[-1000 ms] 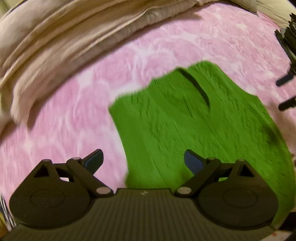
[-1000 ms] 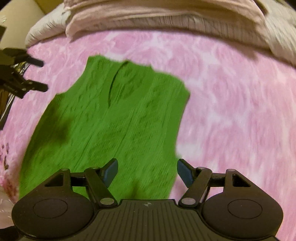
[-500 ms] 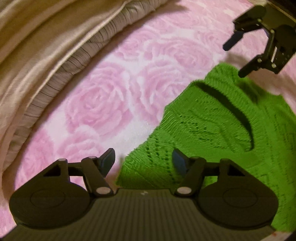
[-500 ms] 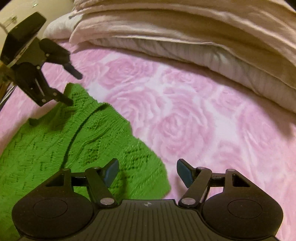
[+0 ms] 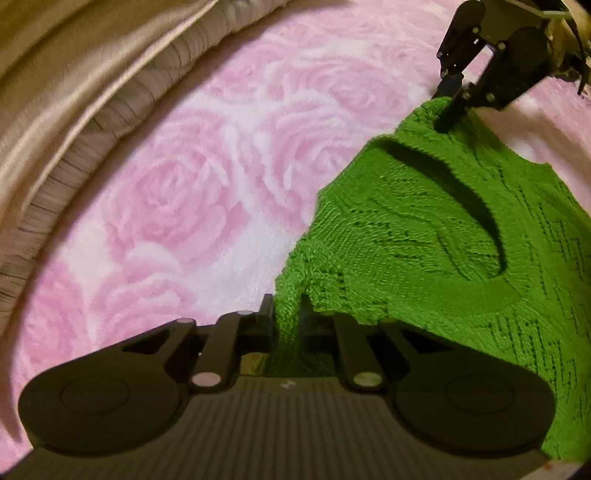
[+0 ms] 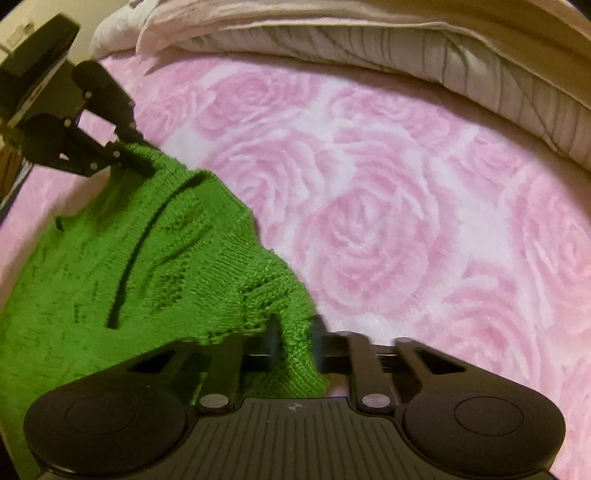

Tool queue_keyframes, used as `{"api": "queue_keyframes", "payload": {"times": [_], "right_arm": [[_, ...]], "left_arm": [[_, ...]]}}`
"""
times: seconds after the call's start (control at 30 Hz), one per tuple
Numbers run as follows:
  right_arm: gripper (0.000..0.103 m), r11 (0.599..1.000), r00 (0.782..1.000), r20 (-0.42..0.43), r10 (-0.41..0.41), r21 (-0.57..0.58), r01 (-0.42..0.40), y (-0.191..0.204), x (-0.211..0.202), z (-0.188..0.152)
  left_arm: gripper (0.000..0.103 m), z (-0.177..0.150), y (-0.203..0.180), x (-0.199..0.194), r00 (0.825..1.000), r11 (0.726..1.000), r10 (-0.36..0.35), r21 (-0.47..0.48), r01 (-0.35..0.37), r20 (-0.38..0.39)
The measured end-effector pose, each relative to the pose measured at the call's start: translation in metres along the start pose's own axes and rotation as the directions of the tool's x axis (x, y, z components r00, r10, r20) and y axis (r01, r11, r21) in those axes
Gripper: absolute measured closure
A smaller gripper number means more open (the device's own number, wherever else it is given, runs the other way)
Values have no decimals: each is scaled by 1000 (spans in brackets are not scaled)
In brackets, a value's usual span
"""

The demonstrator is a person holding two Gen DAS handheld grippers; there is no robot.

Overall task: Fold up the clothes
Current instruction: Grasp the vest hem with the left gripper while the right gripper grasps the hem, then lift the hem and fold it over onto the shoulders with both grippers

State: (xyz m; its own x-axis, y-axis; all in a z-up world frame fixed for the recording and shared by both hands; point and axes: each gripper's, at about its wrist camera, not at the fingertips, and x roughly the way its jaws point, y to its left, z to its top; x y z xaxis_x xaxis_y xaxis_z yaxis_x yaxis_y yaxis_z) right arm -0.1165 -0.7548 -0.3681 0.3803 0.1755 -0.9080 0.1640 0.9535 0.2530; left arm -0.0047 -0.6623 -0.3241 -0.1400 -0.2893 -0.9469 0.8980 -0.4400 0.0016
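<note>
Left gripper (image 5: 287,314) showing matte black, 2 round housings flanking a ribbed grey plate, silver pivot screws gleaming, right gripper (image 6: 295,341) looking identical

Bedroom, rose-print pink blanket (image 6: 369,229), beige bedding (image 6: 424,40) piled behind

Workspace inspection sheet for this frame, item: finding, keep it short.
Surface: pink rose-print blanket, soft.
Job's things: green knit vest lying mostly flat, its top corners bunched up.
Clutter: nothing seen.
Grippers: left gripper shut on one top corner; right gripper still closing, knit pinched between its pads at the other corner.
Cables: thin wires behind the right gripper, clear of the vest.
Surroundings: beige bedding piled along the far edge.
</note>
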Motion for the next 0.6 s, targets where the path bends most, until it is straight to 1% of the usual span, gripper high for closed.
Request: {"api": "queue_keyframes", "payload": {"times": [0.07,0.17,0.23,0.3,0.33,0.43,0.5,0.6], "right_arm": [[96,1000,1000,21,-22,-1,22,8,-11,-1],[97,996,993,73,-87,-16,89,30,-39,-7],[97,988,983,121,-136,-62,144,56,-63,-18],[97,976,968,180,-173,-99,193,85,-87,-34],[97,970,960,210,-188,-112,215,100,-98,-44],[97,941,922,298,-249,-149,302,157,-134,-84],[97,918,901,331,-280,-181,352,200,-150,-112],[97,873,881,356,-312,-258,413,273,-160,-164]], "left_arm": [[95,0,-8,-15,999,1000,21,12,-21,25],[95,-3,-28,-50,995,998,56,27,-58,80],[95,-10,-49,-78,989,996,77,42,-83,126],[95,-21,-79,-108,981,994,84,53,-94,172],[95,-31,-91,-124,977,993,91,62,-104,192],[95,-62,-128,-160,969,990,94,79,-115,229],[95,-90,-159,-179,966,988,88,103,-116,243],[95,-137,-210,-194,966,983,75,146,-114,248]]}}
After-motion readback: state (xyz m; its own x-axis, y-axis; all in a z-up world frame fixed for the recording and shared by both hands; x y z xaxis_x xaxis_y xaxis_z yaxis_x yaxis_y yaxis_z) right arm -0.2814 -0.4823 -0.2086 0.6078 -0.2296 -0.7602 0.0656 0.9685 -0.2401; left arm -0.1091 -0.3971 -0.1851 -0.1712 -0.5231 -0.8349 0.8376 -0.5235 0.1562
